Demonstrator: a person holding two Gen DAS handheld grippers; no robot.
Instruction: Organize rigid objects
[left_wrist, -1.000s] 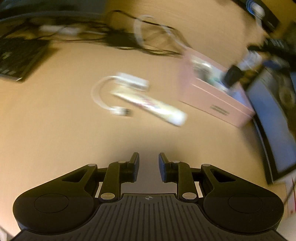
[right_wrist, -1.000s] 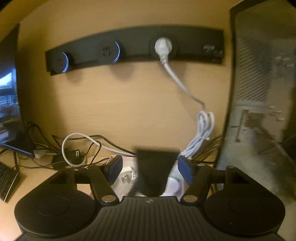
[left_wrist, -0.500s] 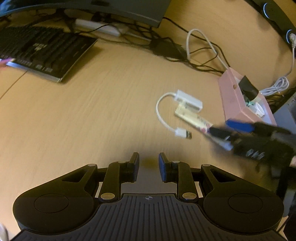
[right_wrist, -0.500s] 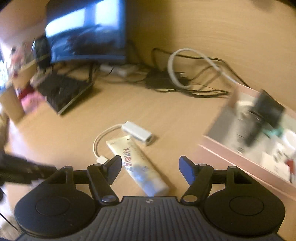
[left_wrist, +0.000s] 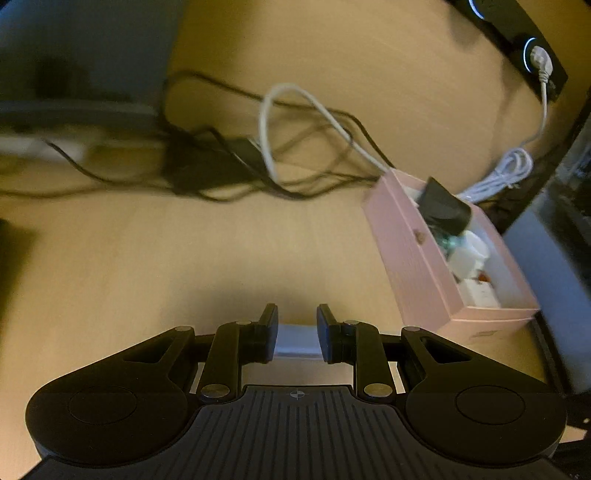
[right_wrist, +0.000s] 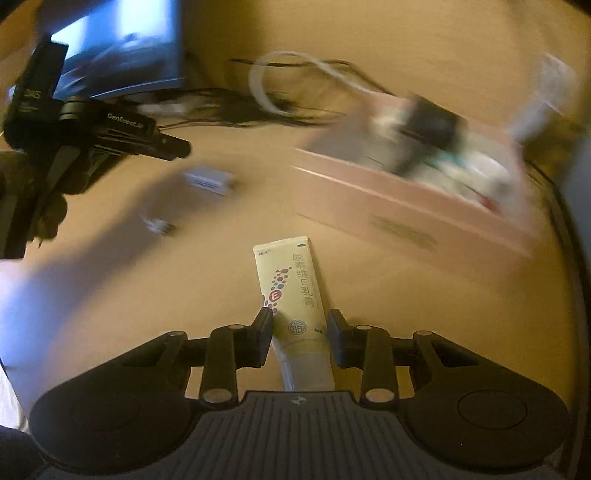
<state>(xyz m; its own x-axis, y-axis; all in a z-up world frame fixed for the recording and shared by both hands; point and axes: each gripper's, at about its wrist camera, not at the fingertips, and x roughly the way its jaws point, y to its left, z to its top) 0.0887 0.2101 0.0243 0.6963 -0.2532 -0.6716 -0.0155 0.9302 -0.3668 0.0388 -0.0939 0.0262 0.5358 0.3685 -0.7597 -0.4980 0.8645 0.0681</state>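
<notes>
Left wrist view: your left gripper (left_wrist: 297, 328) has jaws apart around one white adapter (left_wrist: 297, 341), beside one pink box (left_wrist: 413, 258) on the tabletop (left_wrist: 184, 258).

Right wrist view: your right gripper (right_wrist: 299, 330) has jaws closing around one cream tube (right_wrist: 291, 284), not yet pressing; "GenRobot.AI" marks the other gripper.

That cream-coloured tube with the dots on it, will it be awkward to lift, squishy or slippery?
Probably a bit squishy: the cream-coloured plastic ointment tube looks soft-walled, so the right tool, whose jaws are closing around it, may dent it. It looks light. It lies flat on the wooden desk, so rolling seems unlikely; its smooth skin might slip.
</notes>
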